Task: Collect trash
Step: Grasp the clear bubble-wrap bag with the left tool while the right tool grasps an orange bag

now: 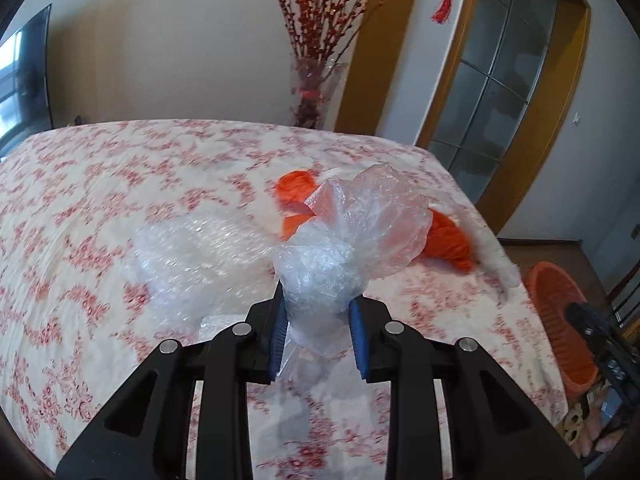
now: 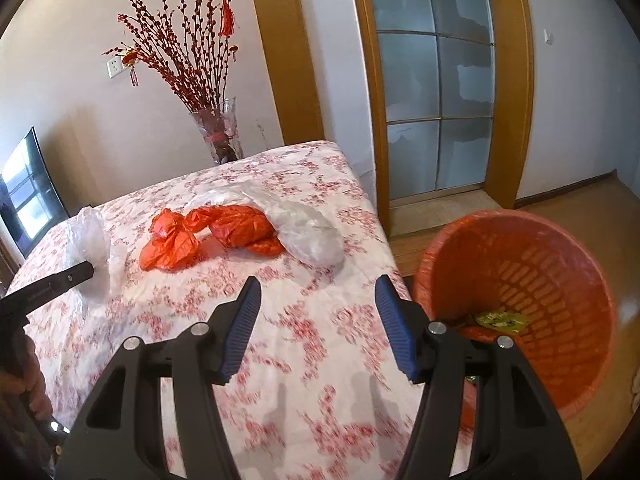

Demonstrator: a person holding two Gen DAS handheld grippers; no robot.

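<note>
Left gripper (image 1: 318,308): jaws clamping a crumpled clear bag (image 1: 348,240), at centre of the left view, lifting it off the floral cloth (image 1: 100,200). Right gripper (image 2: 318,304): jaws standing apart, nothing between them, hovering over the cloth at lower centre of the right view. Orange bags (image 2: 208,232): lying mid-frame on the cloth, touching another clear wrap (image 2: 308,232) to their right. Orange basket (image 2: 540,280): sitting at right, beside the table's edge, holding a green wrapper (image 2: 500,320).
</note>
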